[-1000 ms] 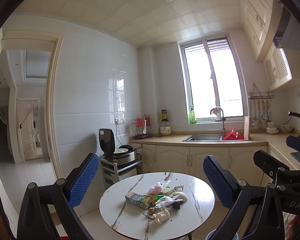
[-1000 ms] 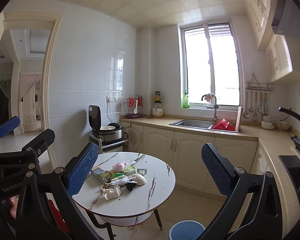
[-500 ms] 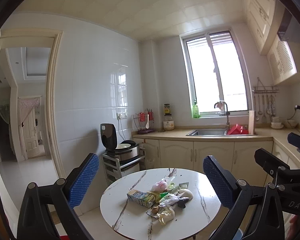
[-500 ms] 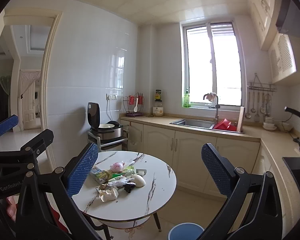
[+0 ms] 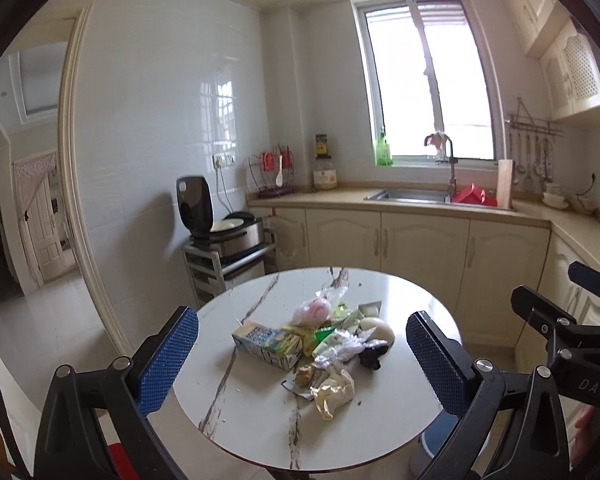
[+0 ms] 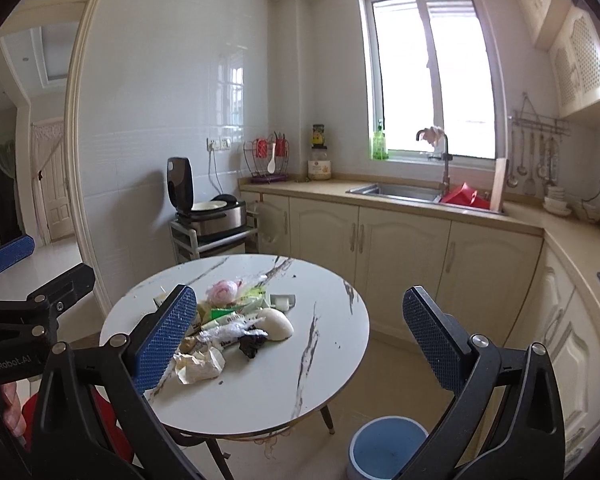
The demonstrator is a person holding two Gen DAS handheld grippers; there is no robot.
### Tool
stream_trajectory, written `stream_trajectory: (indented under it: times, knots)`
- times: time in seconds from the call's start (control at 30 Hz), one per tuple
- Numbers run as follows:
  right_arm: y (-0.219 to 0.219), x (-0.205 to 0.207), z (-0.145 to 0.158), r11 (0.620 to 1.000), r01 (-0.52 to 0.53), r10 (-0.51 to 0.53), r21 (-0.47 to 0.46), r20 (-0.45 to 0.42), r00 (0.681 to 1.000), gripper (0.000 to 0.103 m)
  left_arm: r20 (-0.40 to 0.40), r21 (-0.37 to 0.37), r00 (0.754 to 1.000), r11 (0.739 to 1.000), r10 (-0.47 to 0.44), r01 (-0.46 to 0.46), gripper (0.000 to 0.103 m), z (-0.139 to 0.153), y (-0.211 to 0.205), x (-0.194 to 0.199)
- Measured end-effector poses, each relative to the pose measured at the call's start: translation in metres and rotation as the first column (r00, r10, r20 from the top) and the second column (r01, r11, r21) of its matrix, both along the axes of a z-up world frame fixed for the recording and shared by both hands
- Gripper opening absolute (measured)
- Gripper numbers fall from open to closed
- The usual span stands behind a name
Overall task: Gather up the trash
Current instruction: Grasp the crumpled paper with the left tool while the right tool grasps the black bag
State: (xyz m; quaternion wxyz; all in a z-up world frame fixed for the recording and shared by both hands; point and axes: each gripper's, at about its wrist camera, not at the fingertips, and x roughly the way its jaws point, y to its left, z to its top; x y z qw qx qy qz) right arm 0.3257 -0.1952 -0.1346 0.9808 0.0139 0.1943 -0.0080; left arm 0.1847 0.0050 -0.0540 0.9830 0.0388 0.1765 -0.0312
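A pile of trash point(image 5: 320, 344) lies on a round white marble table point(image 5: 260, 420): a small drink carton point(image 5: 266, 344), a pink bag point(image 5: 312, 310), a crumpled yellowish wrapper point(image 5: 334, 394), silver foil and a black scrap. The pile also shows in the right wrist view point(image 6: 228, 328). My left gripper point(image 5: 300, 356) is open and empty, held above the near side of the table. My right gripper point(image 6: 296, 344) is open and empty, over the table's right part. A blue bin point(image 6: 388, 452) stands on the floor right of the table.
Cream cabinets point(image 5: 420, 248) with a counter and sink point(image 5: 412, 196) run along the back and right. A rice cooker on a metal cart point(image 5: 224, 236) stands by the left wall. A doorway point(image 5: 28, 200) opens at the left.
Both grippers have moved closer to the table and tilted downward, so the table and trash pile look larger and higher in view. Both stay open.
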Motion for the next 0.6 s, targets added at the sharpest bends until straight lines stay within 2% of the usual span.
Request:
stream_trajectory:
  times: [0.1, 0.23, 0.3, 0.4, 0.6]
  knots:
    - [-0.009, 0.025, -0.028, 1.0, -0.001, 0.003, 0.017, -0.092, 0.996, 0.103, -0.119, -0.022, 0.992, 0.999, 0.03, -0.033, 0.102, -0.019, 0.019, 0.044]
    - [-0.013, 0.059, -0.069, 0.999, -0.029, 0.037, 0.041, -0.213, 0.976, 0.103, -0.257, -0.003, 0.965, 0.998, 0.058, -0.06, 0.102, -0.049, 0.024, 0.097]
    - [-0.014, 0.074, -0.087, 0.998, -0.034, 0.046, 0.047, -0.26, 0.964, 0.103, -0.309, -0.015, 0.95, 0.999, 0.04, -0.047, 0.102, -0.06, 0.023, 0.117]
    - [-0.015, 0.092, -0.109, 0.997, -0.041, 0.057, 0.059, -0.312, 0.948, 0.103, -0.353, -0.024, 0.936, 1.0, 0.006, -0.015, 0.102, -0.071, 0.016, 0.141]
    - [-0.023, 0.123, -0.135, 0.994, -0.046, 0.08, 0.099, -0.372, 0.925, 0.103, -0.44, 0.027, 0.898, 0.999, -0.014, 0.029, 0.101, -0.095, 0.001, 0.195]
